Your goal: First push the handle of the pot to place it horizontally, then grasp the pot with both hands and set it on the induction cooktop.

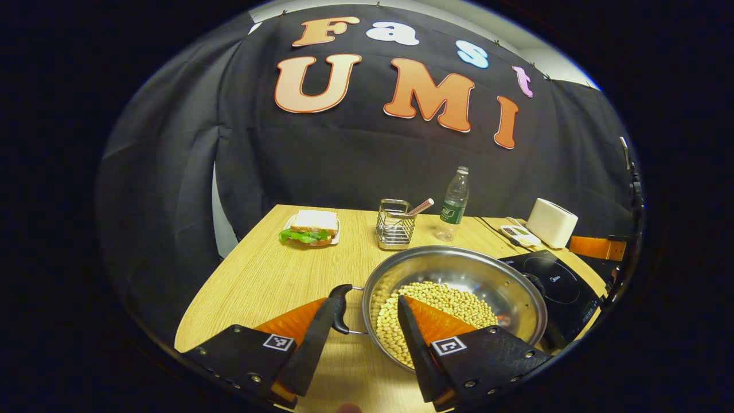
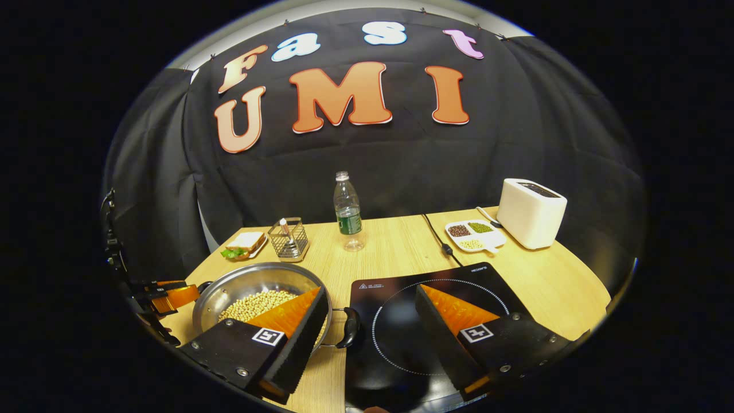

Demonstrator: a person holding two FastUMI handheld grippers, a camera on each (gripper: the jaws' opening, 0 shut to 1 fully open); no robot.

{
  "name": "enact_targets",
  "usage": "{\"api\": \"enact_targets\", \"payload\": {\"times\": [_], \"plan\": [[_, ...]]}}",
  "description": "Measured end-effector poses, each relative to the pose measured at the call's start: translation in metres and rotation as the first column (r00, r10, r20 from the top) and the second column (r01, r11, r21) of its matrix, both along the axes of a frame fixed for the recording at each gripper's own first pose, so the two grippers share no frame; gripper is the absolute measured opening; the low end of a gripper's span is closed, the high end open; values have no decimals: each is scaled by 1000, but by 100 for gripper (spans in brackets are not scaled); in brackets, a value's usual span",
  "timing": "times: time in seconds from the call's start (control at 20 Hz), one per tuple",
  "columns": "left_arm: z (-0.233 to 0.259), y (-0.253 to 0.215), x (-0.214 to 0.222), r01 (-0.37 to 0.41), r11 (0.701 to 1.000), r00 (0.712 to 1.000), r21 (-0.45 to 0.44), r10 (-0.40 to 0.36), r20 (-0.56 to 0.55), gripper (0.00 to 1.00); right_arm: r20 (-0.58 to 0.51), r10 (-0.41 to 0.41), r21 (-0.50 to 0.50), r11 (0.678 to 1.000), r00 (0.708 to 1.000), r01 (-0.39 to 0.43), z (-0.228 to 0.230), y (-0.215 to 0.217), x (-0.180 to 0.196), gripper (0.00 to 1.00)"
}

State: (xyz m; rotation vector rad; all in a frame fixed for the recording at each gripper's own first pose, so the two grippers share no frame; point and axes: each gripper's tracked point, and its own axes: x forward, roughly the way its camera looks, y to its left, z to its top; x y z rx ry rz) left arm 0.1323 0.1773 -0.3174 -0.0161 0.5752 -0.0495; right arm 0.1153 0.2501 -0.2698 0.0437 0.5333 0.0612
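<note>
Pot, a round shiny steel pan (image 1: 459,275) of pale beans, sits on the wooden tabletop (image 1: 275,275) beside the black induction cooktop (image 2: 401,310), not yet lifted; left tongs (image 1: 367,312) and right tongs (image 2: 373,304) gape wide around its handles.

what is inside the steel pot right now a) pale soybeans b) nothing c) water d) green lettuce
a: the pot holds a layer of pale soybeans across its bottom, seen in the left gripper view and again in the right gripper view, where it sits on the wooden table beside the induction cooktop.
</note>
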Motion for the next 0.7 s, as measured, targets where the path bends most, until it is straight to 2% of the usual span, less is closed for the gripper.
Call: {"api": "enact_targets", "payload": {"times": [0.1,0.25,0.4,0.7], "plan": [[-12,10,8,-7,1000,1000,21,7,-17,72,-36,10,-15,1000,999,-10,-14,11,-1,96],[-28,7,11,20,1000,998,-8,-20,-51,72,-86,19,-41,999,996,-23,-34,25,4,96],[-44,10,16,10,1000,996,-15,-11,-85,72,-138,24,-86,996,990,-36,-56,31,3,96],[-48,12,27,2,999,998,-51,-5,-62,73,-203,14,-102,994,979,-35,-83,35,7,96]]}}
